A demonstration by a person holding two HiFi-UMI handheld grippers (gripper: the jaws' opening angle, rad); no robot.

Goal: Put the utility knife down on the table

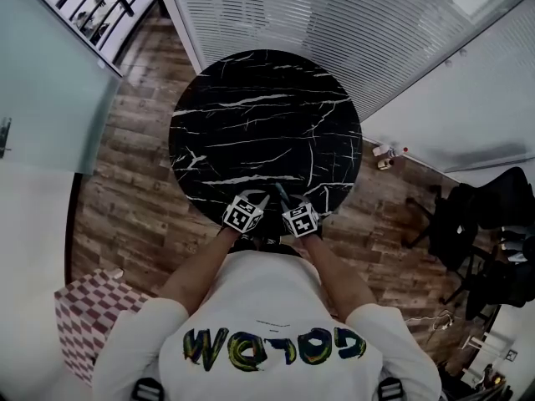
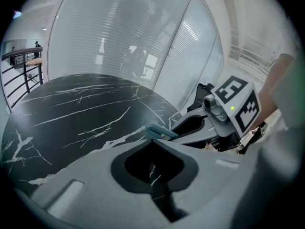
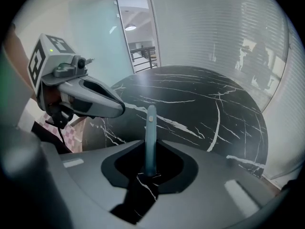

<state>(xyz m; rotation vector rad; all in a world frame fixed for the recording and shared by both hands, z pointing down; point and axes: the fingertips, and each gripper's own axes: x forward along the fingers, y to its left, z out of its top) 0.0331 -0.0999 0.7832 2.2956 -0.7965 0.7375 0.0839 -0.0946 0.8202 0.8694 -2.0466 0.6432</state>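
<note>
Closest to me is the person's white shirt (image 1: 267,341) with coloured lettering, both forearms reaching out from it to the near rim of the surface (image 1: 267,124). The two marker cubes sit side by side there, the left one (image 1: 243,214) just beside the right one (image 1: 299,220).

In the left gripper view the left claw (image 2: 152,140) has its jaws drawn together at the tips and grips nothing; only the marble shows through its cut-out.

The right claw (image 3: 151,147) is closed on the utility knife (image 3: 151,128). Its teal handle stands straight up the middle of the jaws and pokes out past them over the near part of the surface. From the left gripper view the same teal end (image 2: 161,132) shows just ahead of my left jaws, the two claws close together. I cannot tell whether the knife touches the marble.

The surface is a round black slab with white veins, otherwise bare. Around it lies wooden plank flooring (image 1: 125,207), with a pink-and-white checked box (image 1: 84,324) at the left and a black chair (image 1: 476,215) at the right. Beyond stand white slatted blinds (image 1: 334,23).
</note>
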